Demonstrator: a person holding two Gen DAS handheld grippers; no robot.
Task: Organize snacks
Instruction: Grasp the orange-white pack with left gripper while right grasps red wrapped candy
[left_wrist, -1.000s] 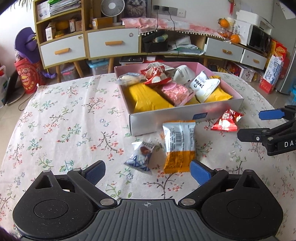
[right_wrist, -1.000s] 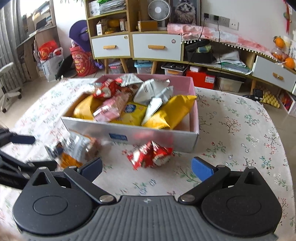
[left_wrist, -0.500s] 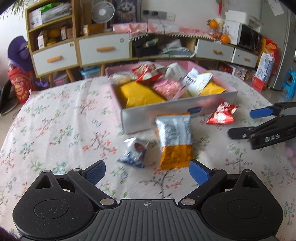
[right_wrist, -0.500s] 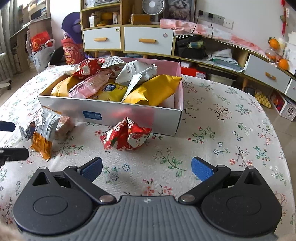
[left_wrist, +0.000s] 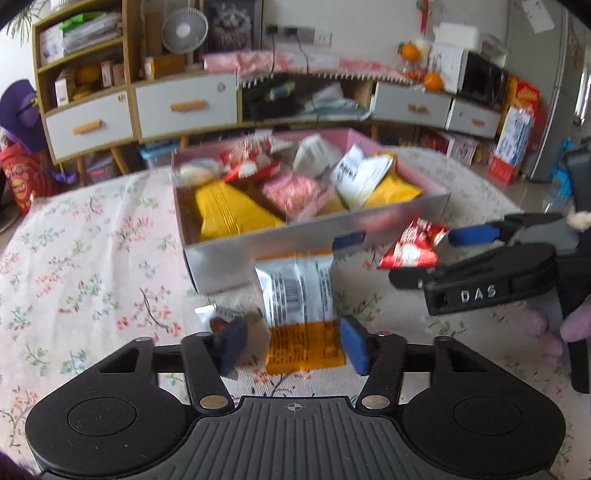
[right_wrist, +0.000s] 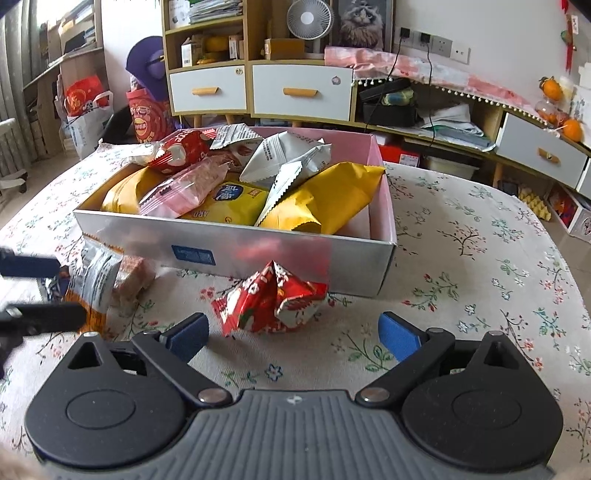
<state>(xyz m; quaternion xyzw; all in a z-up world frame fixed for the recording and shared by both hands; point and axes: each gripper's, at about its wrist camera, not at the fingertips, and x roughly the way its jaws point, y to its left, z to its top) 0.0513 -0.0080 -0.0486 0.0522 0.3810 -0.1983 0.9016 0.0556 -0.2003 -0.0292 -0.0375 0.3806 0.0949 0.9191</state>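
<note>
Left gripper (left_wrist: 291, 345) fingers are closing around the orange-and-white packet (left_wrist: 301, 314) at lower centre, not yet pressing, while right gripper (right_wrist: 293, 334) fingers, wide but closing, flank the red packet (right_wrist: 271, 302) before the box (right_wrist: 236, 245), evidently for loading.

glossy foil red packet (right_wrist: 271, 301) crinkling; silvery smooth card box (right_wrist: 236, 243) reflecting; matt floral cloth tablecloth (right_wrist: 461, 266) lying; wooden cabinet (right_wrist: 258, 59) showing.
</note>
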